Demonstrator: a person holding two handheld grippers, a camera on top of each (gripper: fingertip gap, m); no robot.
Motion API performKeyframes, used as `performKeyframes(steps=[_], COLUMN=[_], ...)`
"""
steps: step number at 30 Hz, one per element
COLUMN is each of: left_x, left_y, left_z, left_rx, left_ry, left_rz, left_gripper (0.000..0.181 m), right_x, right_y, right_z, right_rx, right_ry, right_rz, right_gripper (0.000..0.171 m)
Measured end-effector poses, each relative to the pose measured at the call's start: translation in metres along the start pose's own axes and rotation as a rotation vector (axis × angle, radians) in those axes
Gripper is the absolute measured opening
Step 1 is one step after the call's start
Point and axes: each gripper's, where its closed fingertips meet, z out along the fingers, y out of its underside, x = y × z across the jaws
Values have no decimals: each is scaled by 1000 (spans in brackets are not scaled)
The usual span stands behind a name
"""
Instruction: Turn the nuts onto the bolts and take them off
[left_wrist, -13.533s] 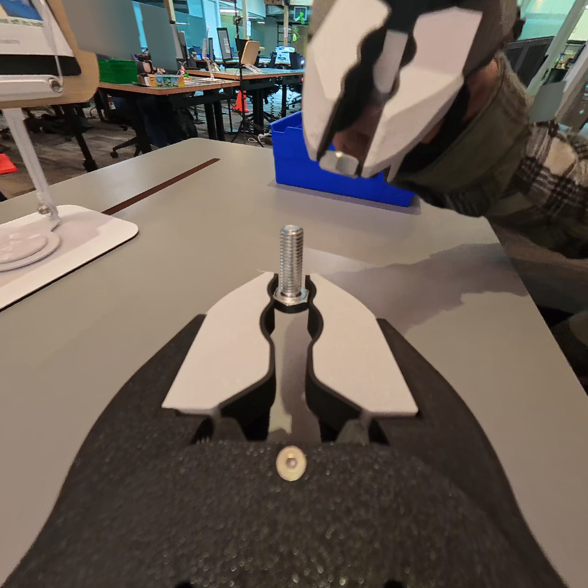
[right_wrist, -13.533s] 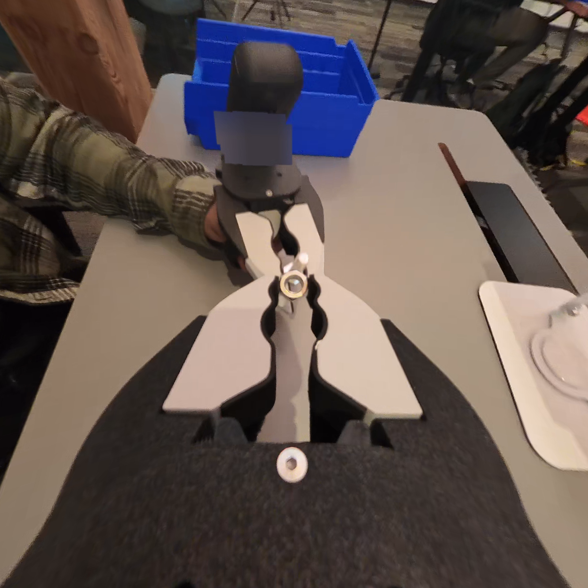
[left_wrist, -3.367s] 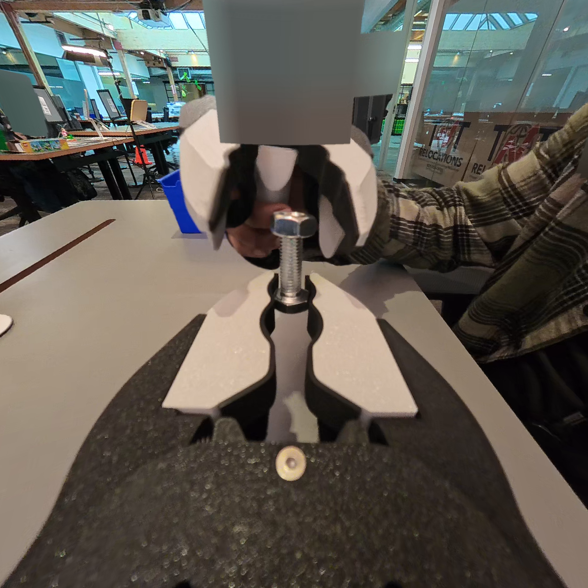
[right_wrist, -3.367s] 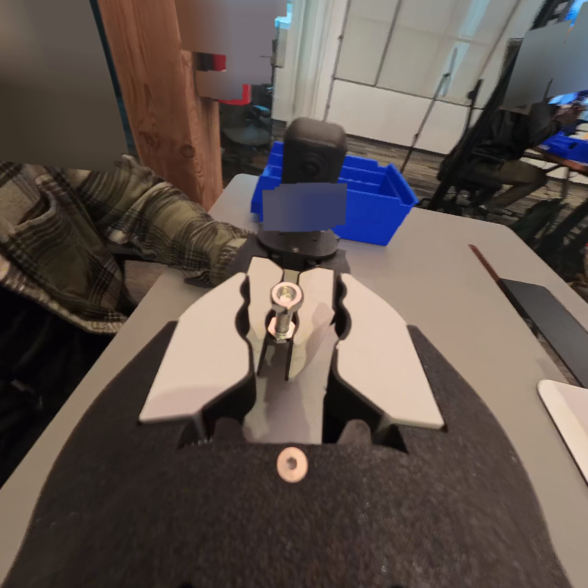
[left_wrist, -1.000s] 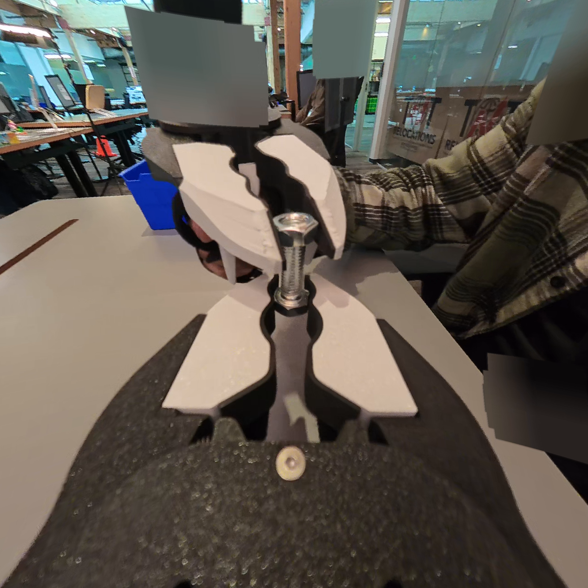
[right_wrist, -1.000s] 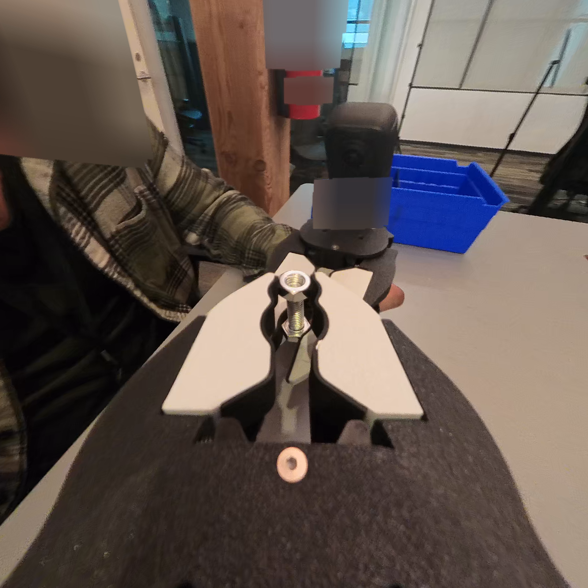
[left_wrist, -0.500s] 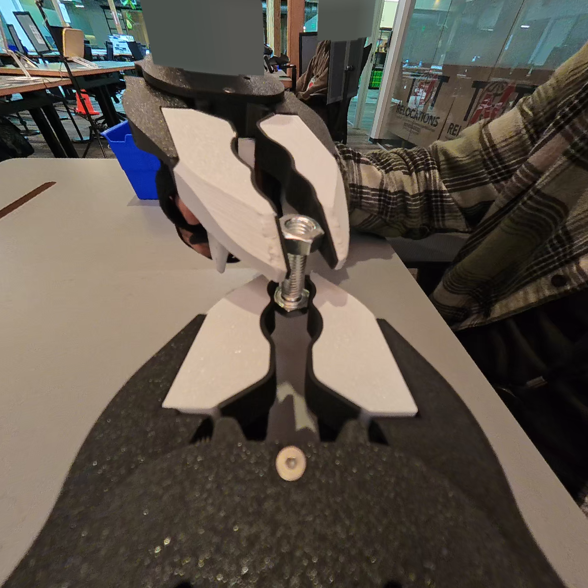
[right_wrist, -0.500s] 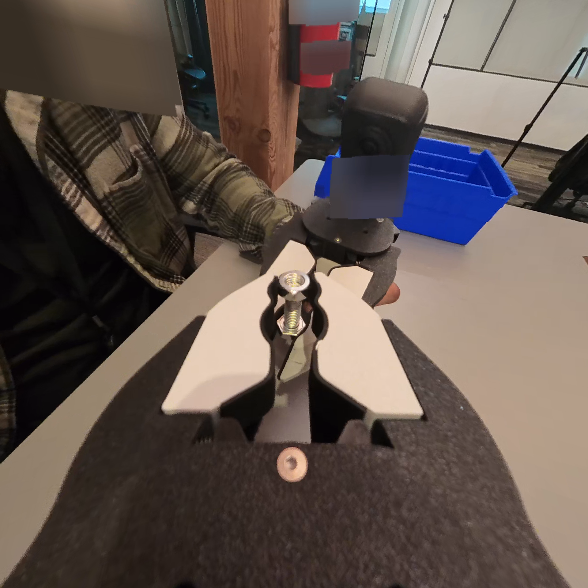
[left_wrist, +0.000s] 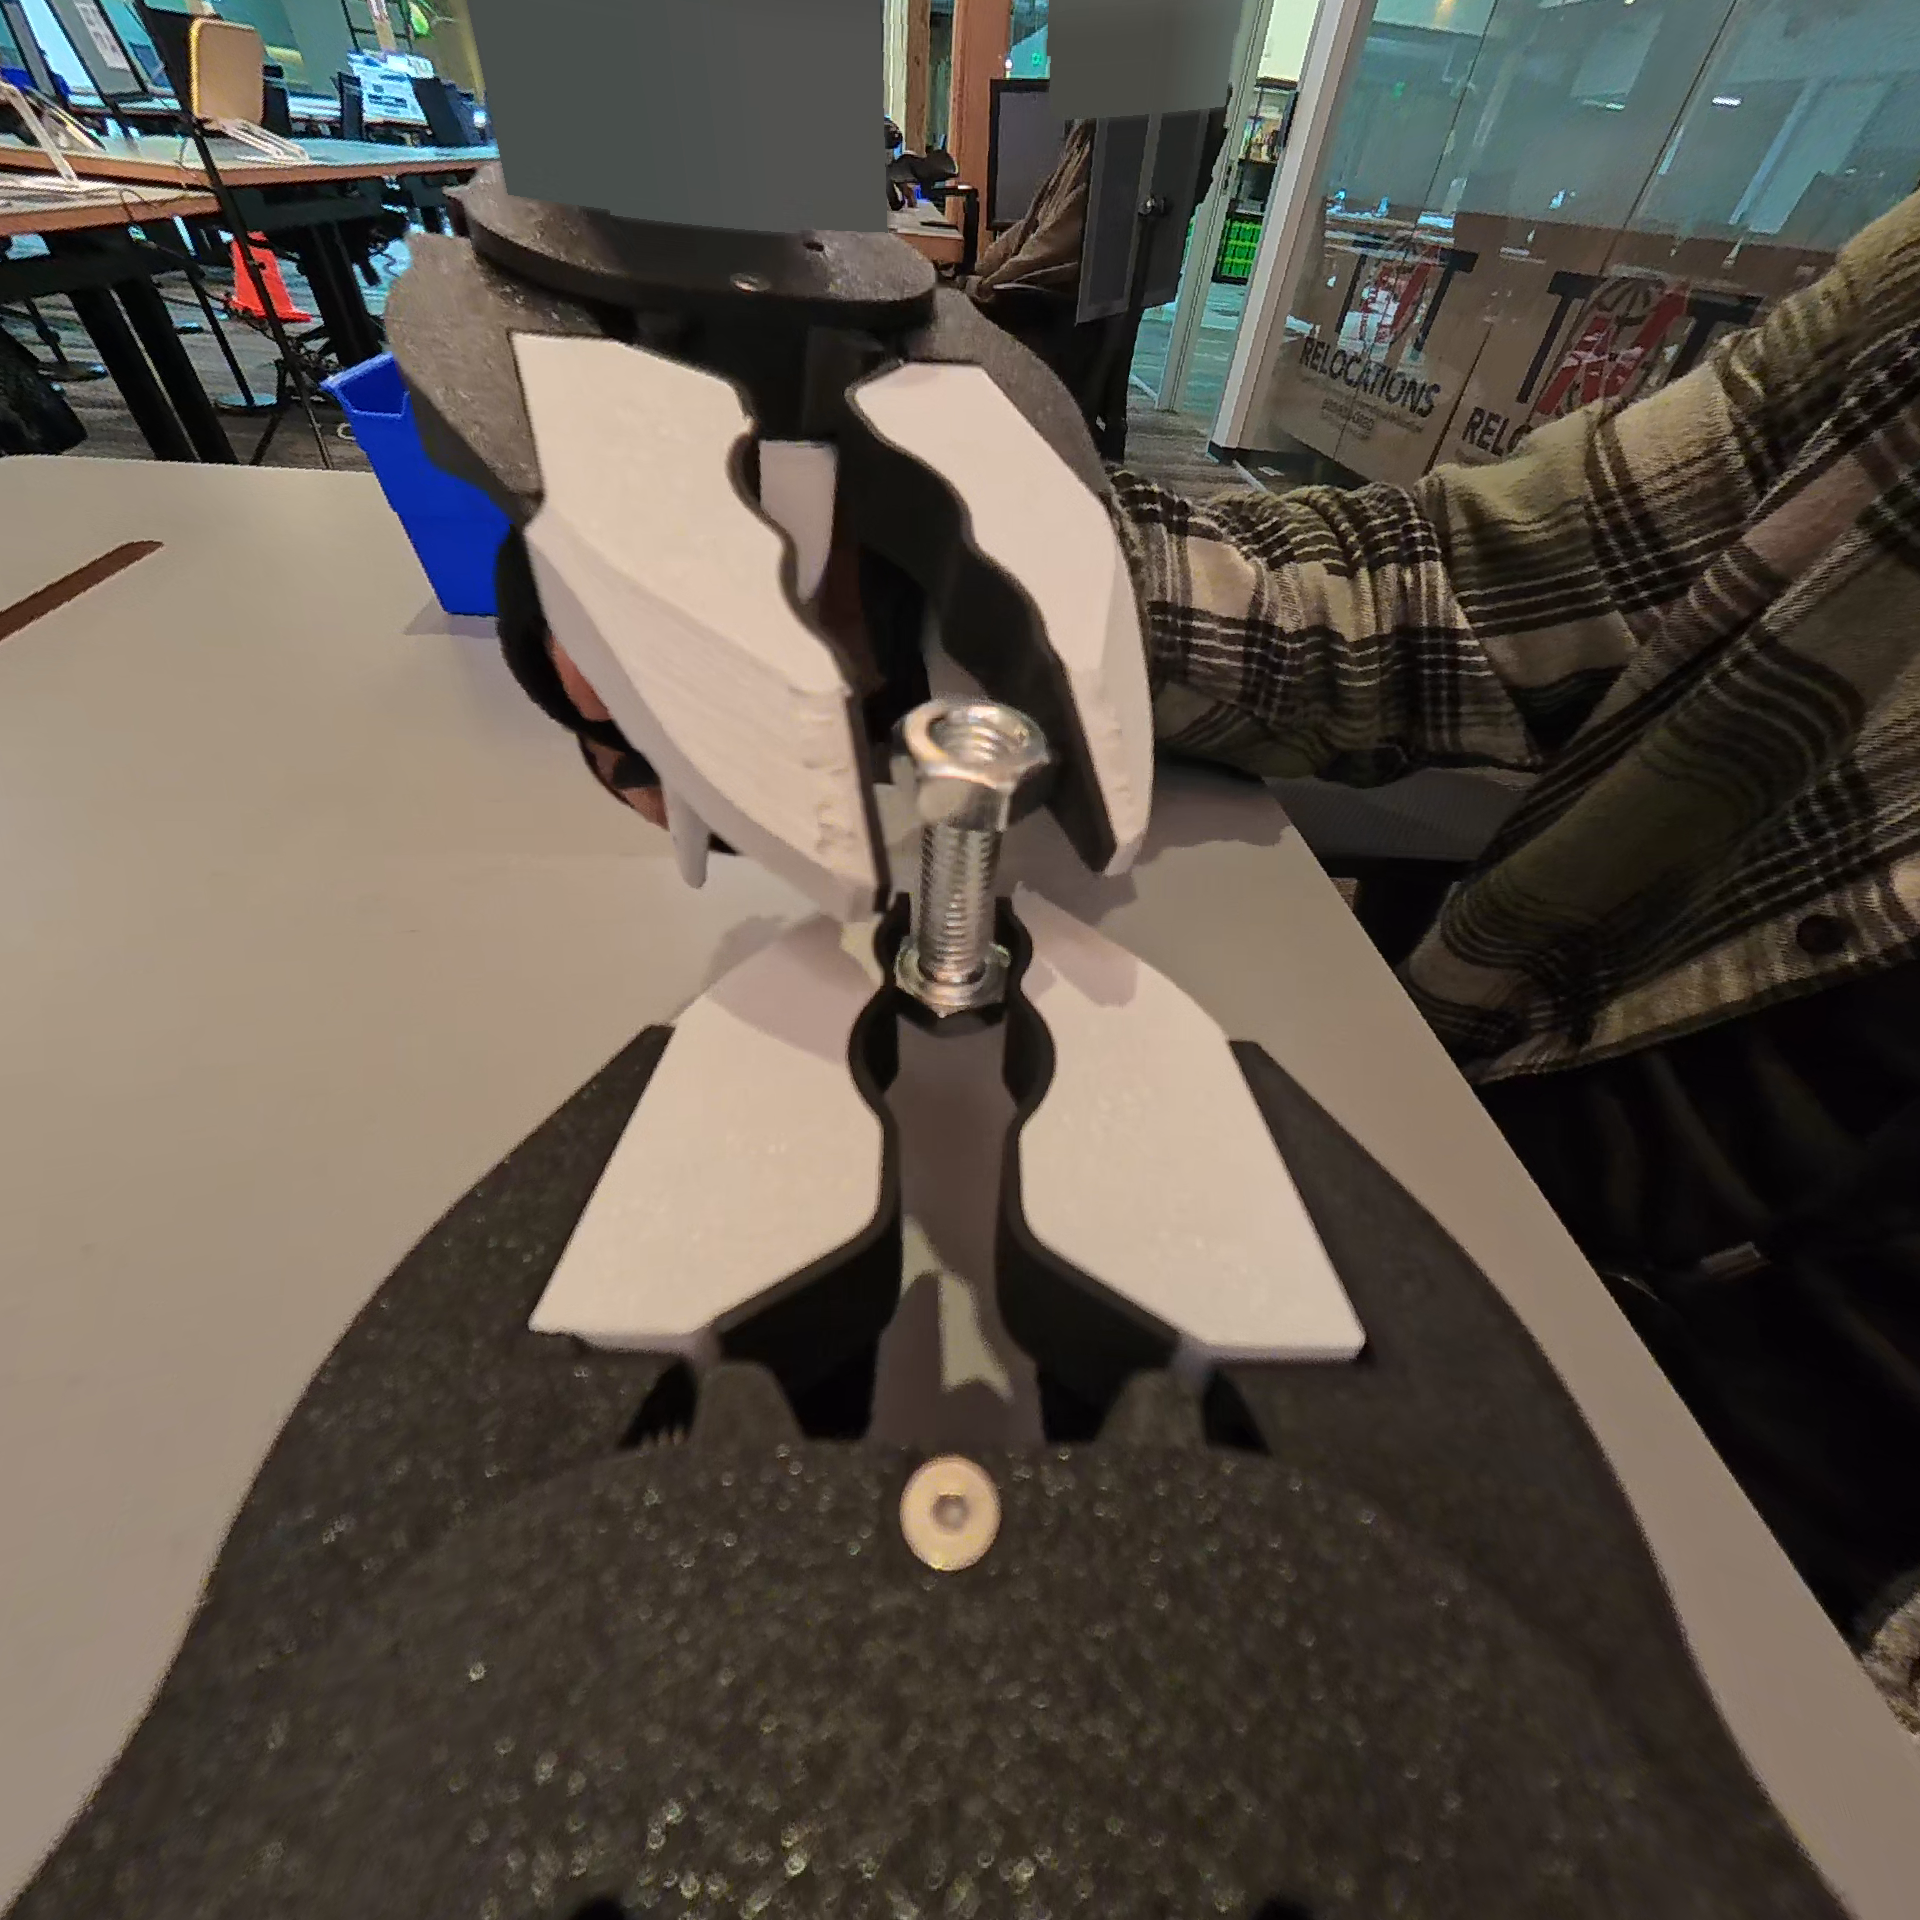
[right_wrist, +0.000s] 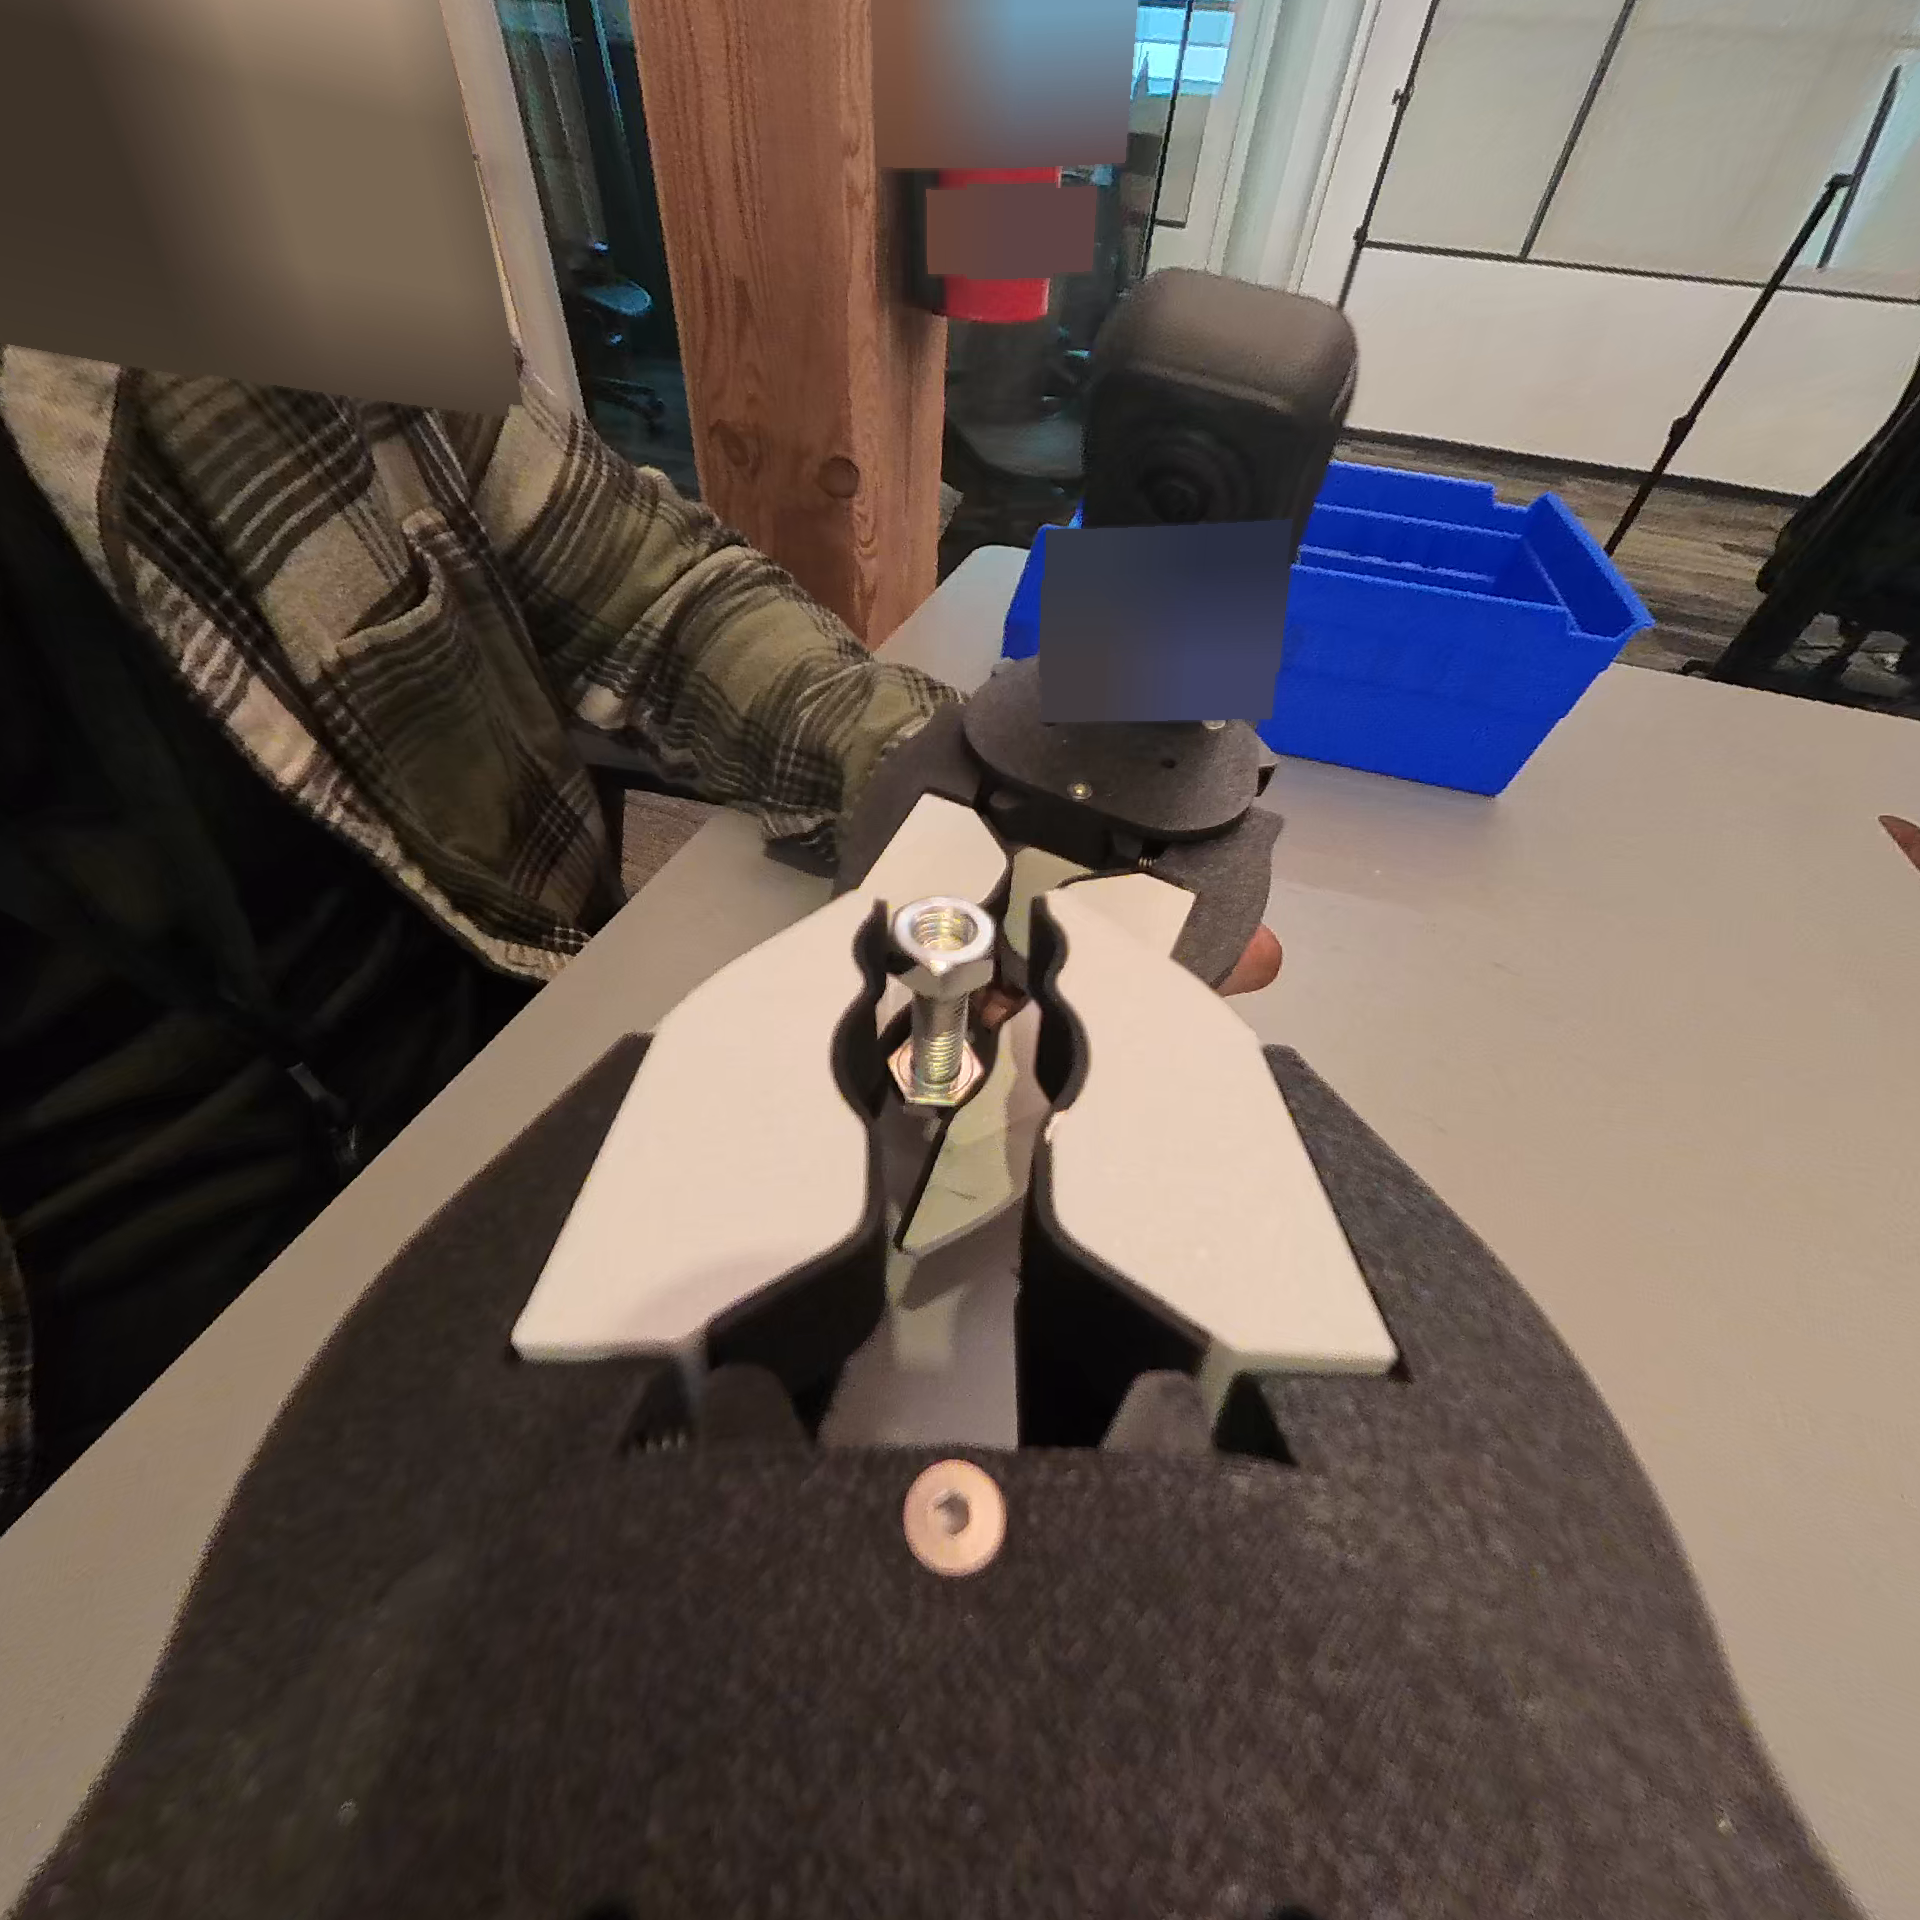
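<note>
You're working over the grey tabletop (left_wrist: 260, 831), close to the edge nearest your body, and your plaid sleeve (left_wrist: 1455, 623) is reaching in across that edge. The blue bin (right_wrist: 1455, 665) is sitting back at the tabletop's far edge, well apart from the action.

Your 2 grippers are meeting tip to tip just above the surface. The left gripper (left_wrist: 948, 987) is pinching in narrow, its white fingers (left_wrist: 748, 1143) clamping the hex piece at the lower end of the bolt (left_wrist: 951, 883). The right gripper (right_wrist: 956, 925) is coming in from above and closing down on the nut (left_wrist: 971, 748) at the bolt's upper end.

The bolt is standing nearly upright between them, bare thread showing between the 2 hex pieces. The nut's threaded hole is facing up and looking open.
</note>
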Motion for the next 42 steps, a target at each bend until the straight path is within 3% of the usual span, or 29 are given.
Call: performKeyframes(steps=[12, 37, 40, 42], left_x=[-4, -7, -14, -26], left_y=[-2, -2, -3, -2], left_z=[-1, -2, -5, -9], left_rx=[9, 12, 16, 12], left_ry=[-22, -47, -90, -169], left_rz=[2, 21, 17, 10], left_gripper=[15, 15, 15, 15], right_x=[10, 13, 18, 32], right_y=[-2, -11, -13, -13], right_z=[-6, -19, -20, -25], right_rx=[44, 125, 124, 149], right_ry=[72, 99, 199, 395], right_rz=[48, 72, 122, 189], right_gripper=[48, 47, 47, 49])
